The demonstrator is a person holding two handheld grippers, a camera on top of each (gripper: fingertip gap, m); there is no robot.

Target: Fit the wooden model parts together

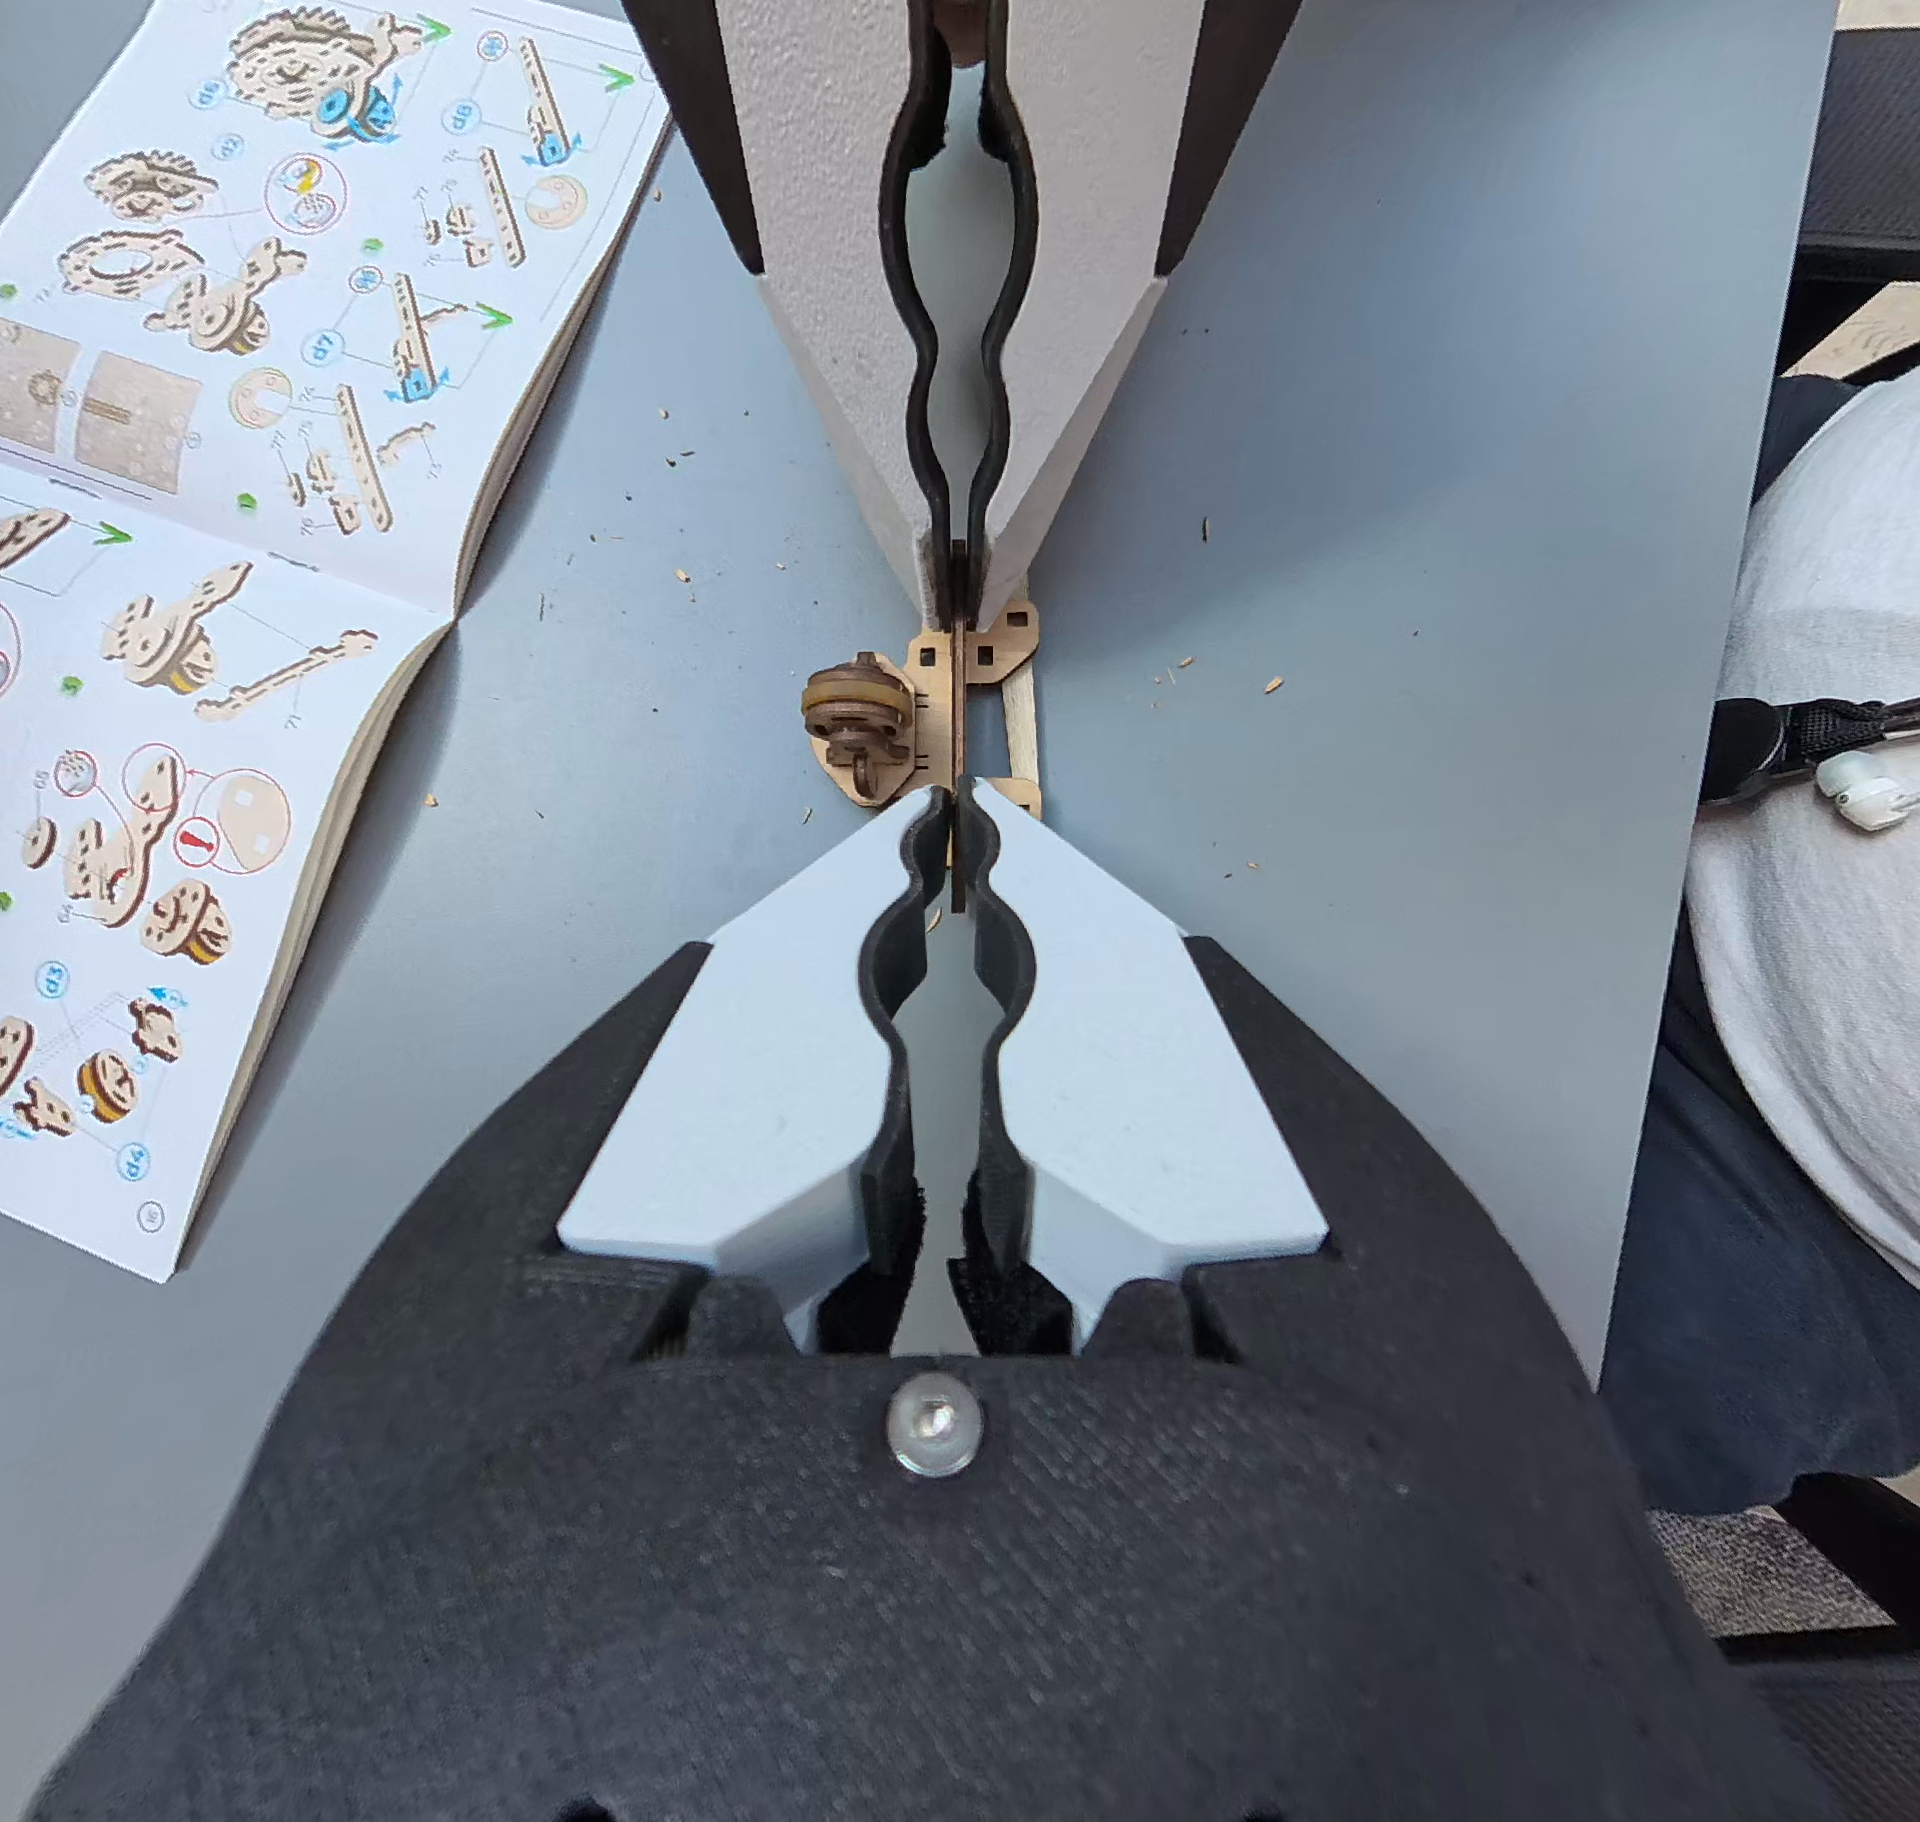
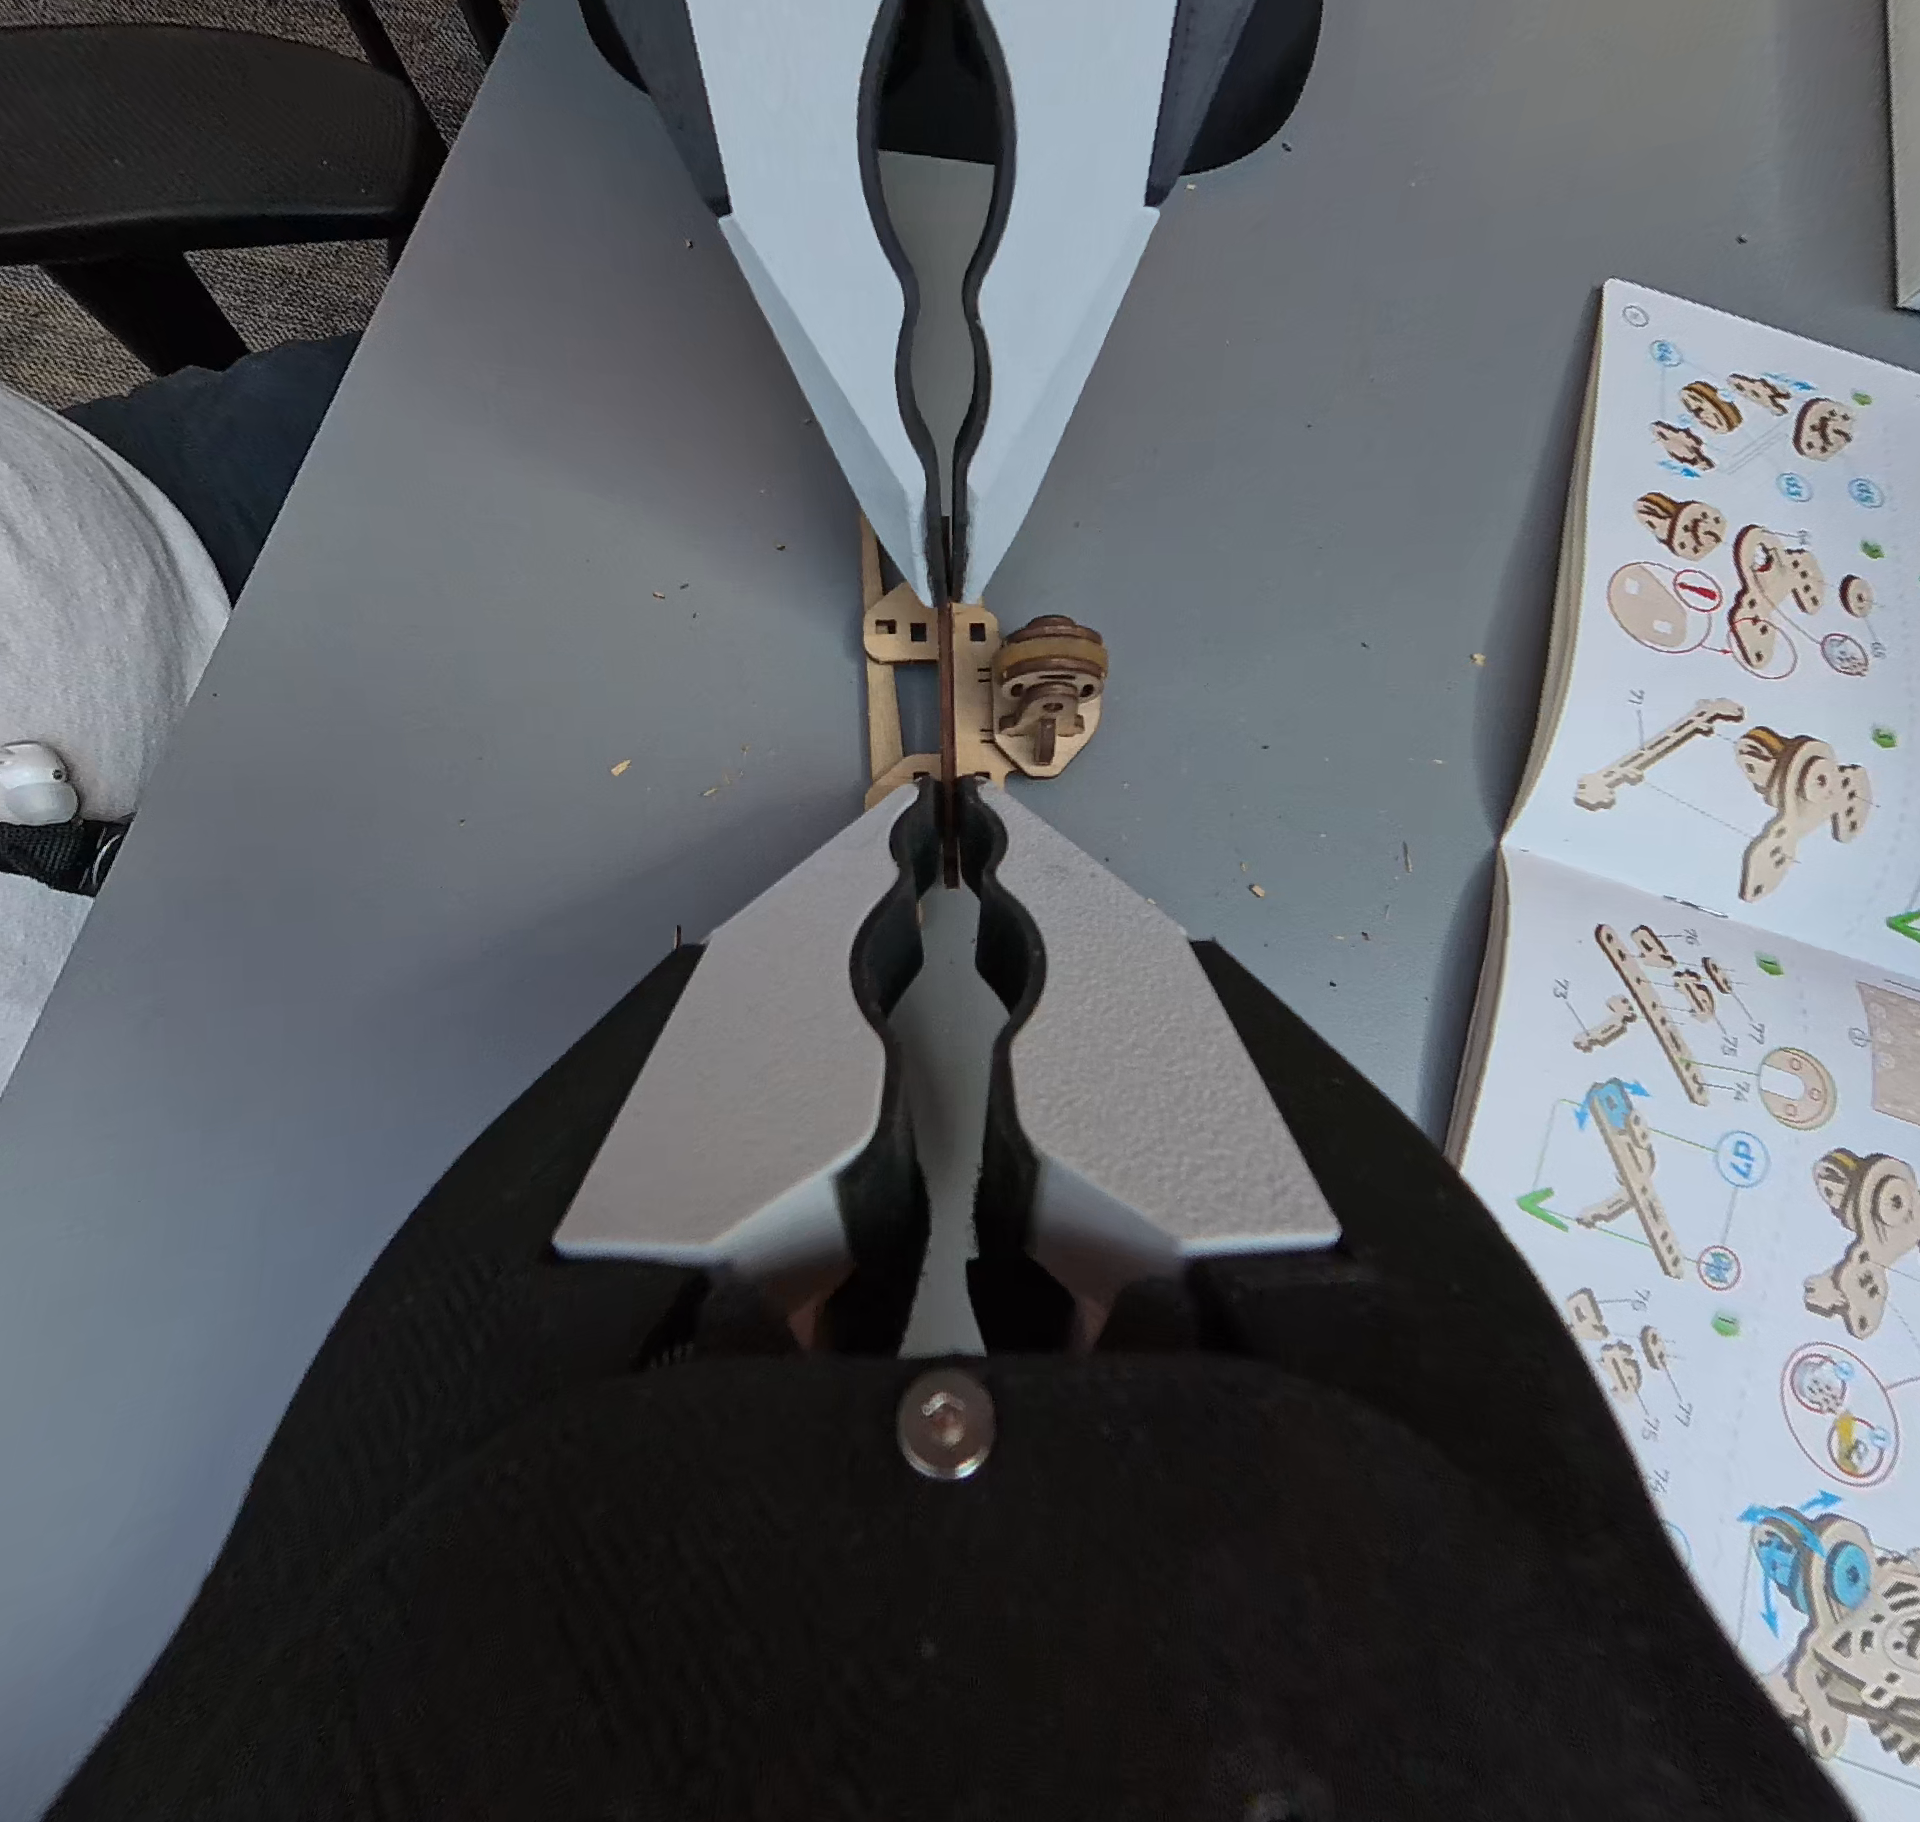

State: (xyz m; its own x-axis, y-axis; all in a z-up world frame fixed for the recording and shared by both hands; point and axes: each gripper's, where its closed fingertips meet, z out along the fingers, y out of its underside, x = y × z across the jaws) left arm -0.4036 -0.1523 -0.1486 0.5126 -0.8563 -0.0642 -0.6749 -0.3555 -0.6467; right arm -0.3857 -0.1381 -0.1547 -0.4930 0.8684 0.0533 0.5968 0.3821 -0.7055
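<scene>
A thin dark-edged wooden strip (image 1: 957,712) stands on edge on a flat light wooden plate (image 1: 928,733) that lies on the grey table (image 1: 1351,525). A small wooden wheel assembly (image 1: 852,707) sits on the plate beside the strip. My left gripper (image 1: 954,816), with light blue fingers, is shut on the near end of the strip. My right gripper (image 1: 956,598) faces it and is shut on the far end. In the right wrist view the right gripper (image 2: 948,816) pinches the strip (image 2: 947,702), the left gripper (image 2: 948,567) is opposite, and the wheel assembly (image 2: 1051,666) is to the right.
An open instruction booklet (image 1: 208,422) lies on the table; in the right wrist view it (image 2: 1714,837) lies to the right. Wood chips dot the table. A person in grey clothing (image 1: 1818,889) sits at the table edge, with a white earbud case (image 1: 1860,801). A black chair (image 2: 156,141) stands behind. My two grippers' fingertips are within a few centimetres of each other.
</scene>
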